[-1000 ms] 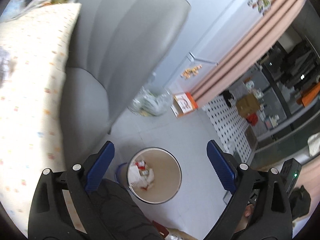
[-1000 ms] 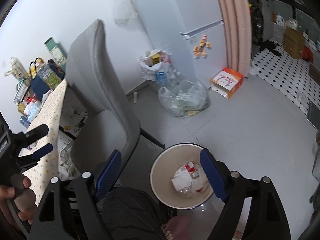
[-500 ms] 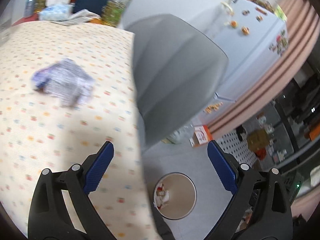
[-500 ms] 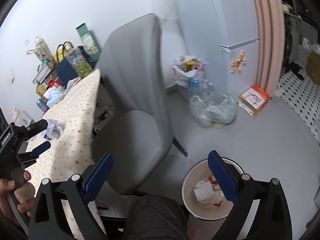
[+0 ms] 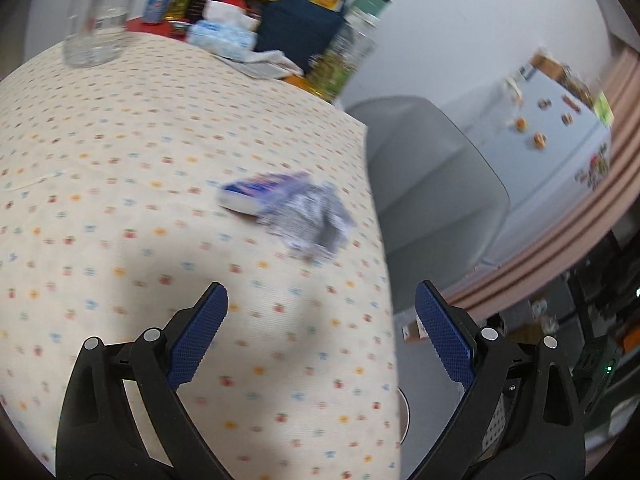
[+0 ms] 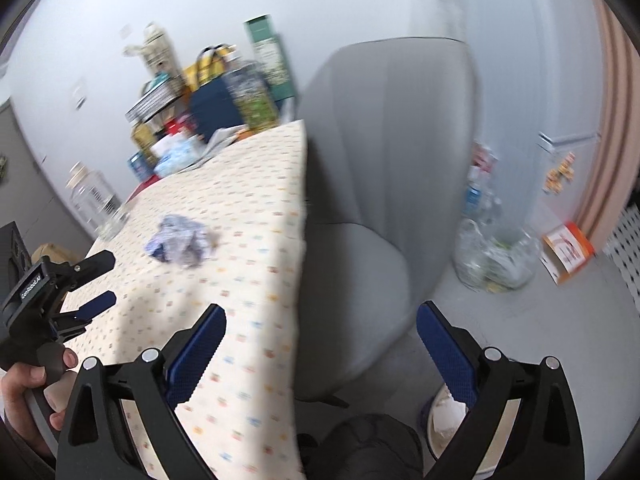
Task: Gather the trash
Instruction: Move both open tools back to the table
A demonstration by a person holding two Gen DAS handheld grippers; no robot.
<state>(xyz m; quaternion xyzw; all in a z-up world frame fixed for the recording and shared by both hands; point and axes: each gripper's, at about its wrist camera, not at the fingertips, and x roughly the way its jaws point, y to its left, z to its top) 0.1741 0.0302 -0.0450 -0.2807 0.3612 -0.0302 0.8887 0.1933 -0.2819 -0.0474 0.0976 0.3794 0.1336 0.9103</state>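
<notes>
Dotted tablecloth (image 5: 120,152) covers the table, with a grey chair (image 6: 384,184) at its right edge and a glass jar (image 5: 100,12) at the far left. Crumpled blue-and-white wrapper (image 5: 292,210) (blurred) lies on the cloth near the right edge, well ahead of the left gripper (image 5: 320,344), whose jaws are spread and empty. Right gripper (image 6: 320,344) likewise stands wide apart with nothing between its pads; bin (image 6: 444,428) sits on the floor at near right.

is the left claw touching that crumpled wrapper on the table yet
Apart. In the left wrist view the left claw stands open, with bare tablecloth between its fingertips and the crumpled wrapper.
</notes>
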